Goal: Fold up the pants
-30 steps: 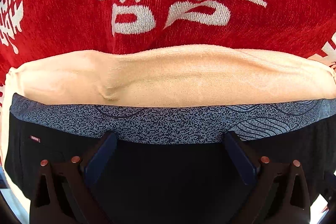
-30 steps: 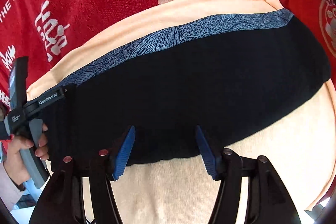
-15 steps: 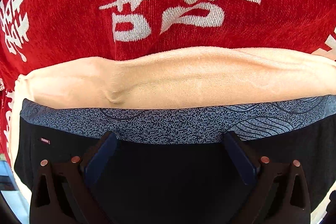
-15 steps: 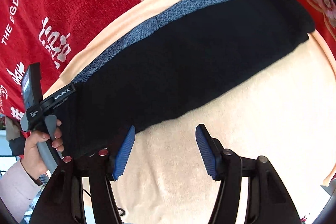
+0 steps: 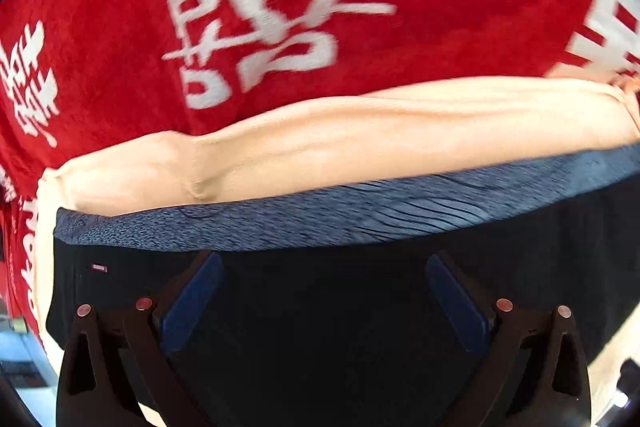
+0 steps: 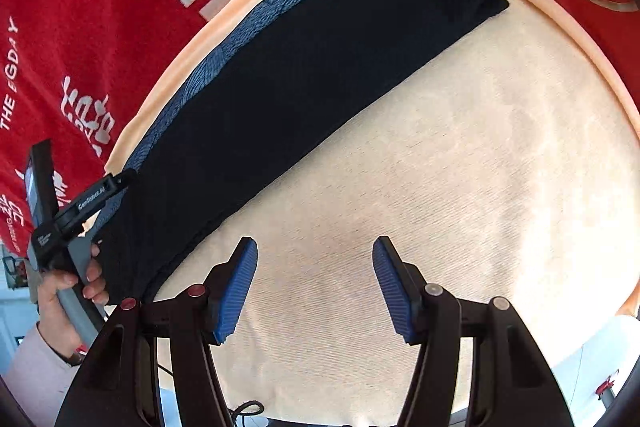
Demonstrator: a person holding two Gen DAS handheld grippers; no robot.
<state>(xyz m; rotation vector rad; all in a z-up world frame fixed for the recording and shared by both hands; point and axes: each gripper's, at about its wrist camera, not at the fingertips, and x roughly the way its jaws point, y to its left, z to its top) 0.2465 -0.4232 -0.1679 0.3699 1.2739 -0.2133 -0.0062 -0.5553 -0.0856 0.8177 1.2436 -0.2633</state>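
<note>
The black pants [image 6: 304, 83] lie folded into a long strip on a peach cloth [image 6: 460, 187], with a blue-grey patterned waistband [image 6: 248, 27] along their far edge. In the left wrist view the pants [image 5: 328, 339] fill the bottom and the waistband [image 5: 320, 219] runs across. My left gripper [image 5: 326, 293] is open, its fingers spread just above the black fabric; it also shows in the right wrist view [image 6: 68, 215] at the pants' left end. My right gripper [image 6: 314, 279] is open and empty over bare peach cloth, clear of the pants.
A red blanket with white characters [image 5: 280, 7] lies under and beyond the peach cloth; it also shows in the right wrist view [image 6: 80, 27]. The peach cloth's edge [image 6: 600, 311] drops off at the right. A dark cable [image 6: 244, 409] lies at the bottom.
My right gripper has drawn back off the pants onto the bare peach cloth. The left gripper has shifted slightly left and stays open over the pants.
</note>
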